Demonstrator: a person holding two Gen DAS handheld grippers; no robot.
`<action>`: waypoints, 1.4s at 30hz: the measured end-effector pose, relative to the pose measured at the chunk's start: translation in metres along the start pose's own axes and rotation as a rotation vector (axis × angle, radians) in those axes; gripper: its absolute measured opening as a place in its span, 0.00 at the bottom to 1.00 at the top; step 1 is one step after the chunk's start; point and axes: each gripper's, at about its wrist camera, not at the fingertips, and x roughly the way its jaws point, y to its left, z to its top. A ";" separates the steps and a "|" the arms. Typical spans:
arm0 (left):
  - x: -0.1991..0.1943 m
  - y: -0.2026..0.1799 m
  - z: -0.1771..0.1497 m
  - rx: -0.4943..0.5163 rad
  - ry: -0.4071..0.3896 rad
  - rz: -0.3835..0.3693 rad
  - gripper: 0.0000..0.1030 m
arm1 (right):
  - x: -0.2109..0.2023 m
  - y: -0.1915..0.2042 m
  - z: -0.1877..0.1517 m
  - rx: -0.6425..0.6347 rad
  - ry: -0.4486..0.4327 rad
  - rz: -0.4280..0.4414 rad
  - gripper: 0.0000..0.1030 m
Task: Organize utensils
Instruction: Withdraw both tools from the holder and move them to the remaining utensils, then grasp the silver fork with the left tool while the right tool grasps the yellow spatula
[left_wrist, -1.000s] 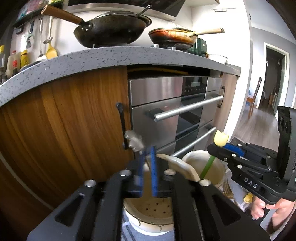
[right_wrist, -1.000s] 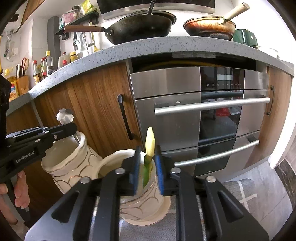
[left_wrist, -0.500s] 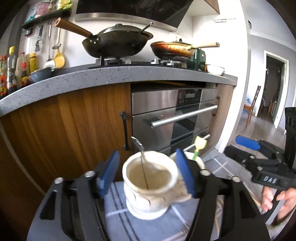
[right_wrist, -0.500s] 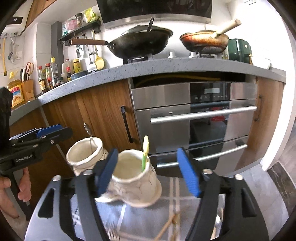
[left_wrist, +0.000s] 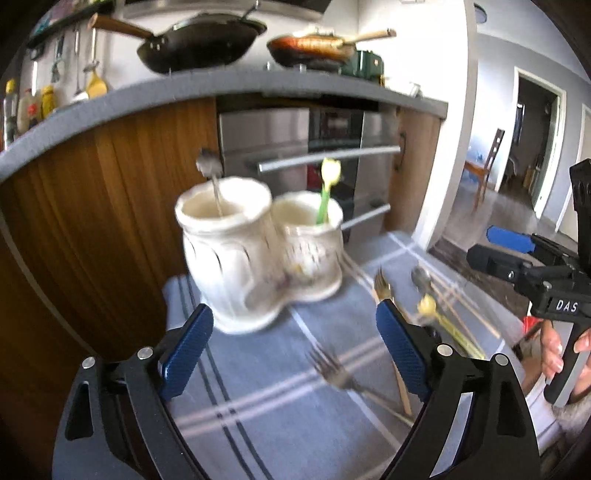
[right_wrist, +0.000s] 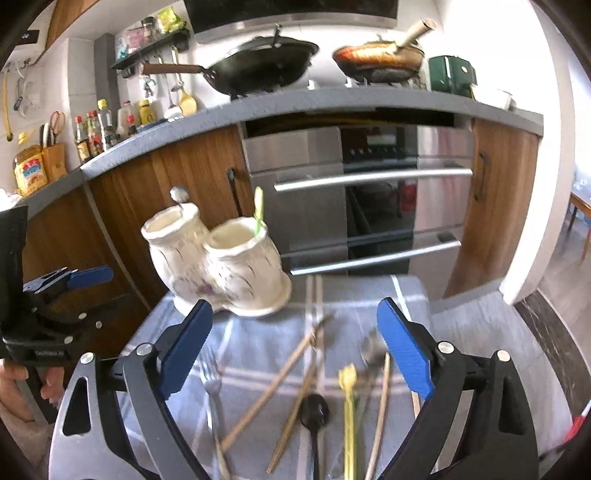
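Note:
A cream double-cup ceramic holder (left_wrist: 258, 254) (right_wrist: 218, 266) stands at the far end of a blue striped cloth (left_wrist: 280, 387) (right_wrist: 258, 347). A metal spoon (left_wrist: 210, 173) (right_wrist: 178, 197) stands in its left cup, a yellow-green utensil (left_wrist: 327, 188) (right_wrist: 258, 206) in its right cup. My left gripper (left_wrist: 293, 354) is still opening, well short of the holder, nothing between its jaws. My right gripper (right_wrist: 295, 350) is opening too, empty. Loose on the cloth lie forks (left_wrist: 334, 371) (right_wrist: 212, 387), chopsticks (right_wrist: 273, 384), a black spoon (right_wrist: 314, 410) and a yellow-green piece (right_wrist: 348, 406).
Beyond the cloth are a wooden cabinet (right_wrist: 177, 177) and a steel oven (right_wrist: 369, 192) with bar handles under a grey counter (right_wrist: 295, 103) bearing pans. A hand (left_wrist: 554, 350) grips the right gripper's handle (left_wrist: 554, 291); the left gripper (right_wrist: 51, 317) shows at left.
Both grippers let go of their utensils, which now stand in the holder's cups, opened wide and drew back from the holder, so the cloth and loose utensils came into view.

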 end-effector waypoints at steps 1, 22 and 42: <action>0.002 -0.001 -0.003 -0.003 0.010 -0.001 0.87 | 0.002 -0.004 -0.005 0.014 0.010 -0.006 0.88; 0.082 -0.007 -0.050 -0.046 0.208 -0.082 0.87 | 0.029 -0.094 -0.042 0.207 0.121 -0.123 0.86; 0.103 -0.012 -0.051 -0.059 0.217 -0.085 0.28 | 0.064 -0.038 -0.064 -0.092 0.299 -0.087 0.30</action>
